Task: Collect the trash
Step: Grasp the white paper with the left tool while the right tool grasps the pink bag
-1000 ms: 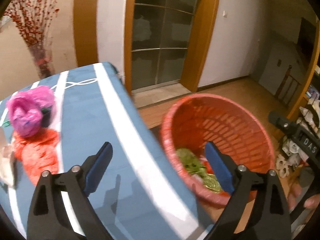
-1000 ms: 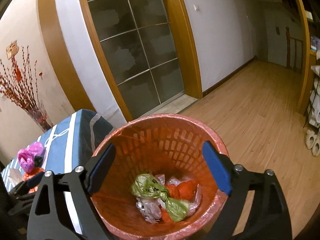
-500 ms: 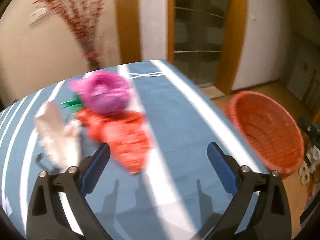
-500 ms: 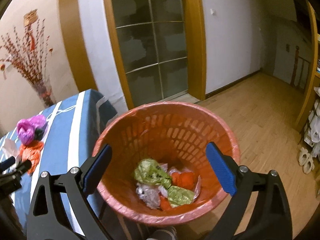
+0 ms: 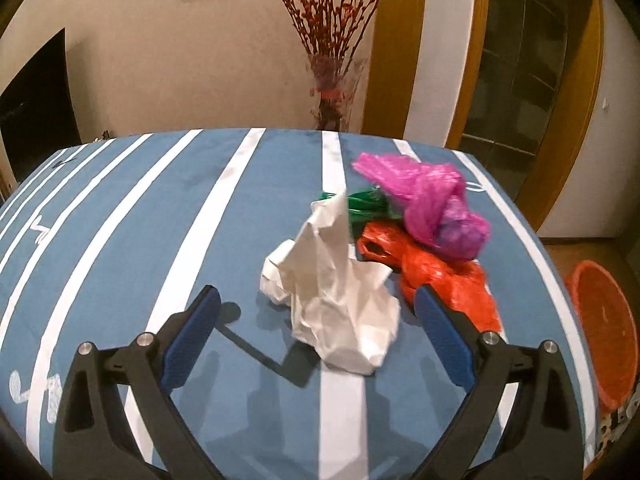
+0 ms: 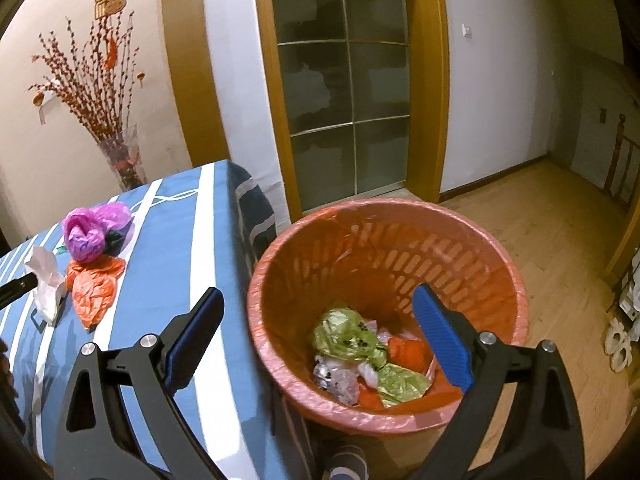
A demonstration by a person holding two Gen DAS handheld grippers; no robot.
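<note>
Trash pile point(image 5: 384, 248) on table point(image 5: 160, 216); basket point(image 6: 384, 240) right, beside table edge.

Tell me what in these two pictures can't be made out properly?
- Green bag: left wrist view, mostly hidden behind the white paper and pink bag.
- Orange basket: same view, cut off by the table edge and the frame.
- Basket bottom: right wrist view, covered by trash and the right tool's finger.
- Left tool: right wrist view, only a dark tip shows at the frame edge.
</note>
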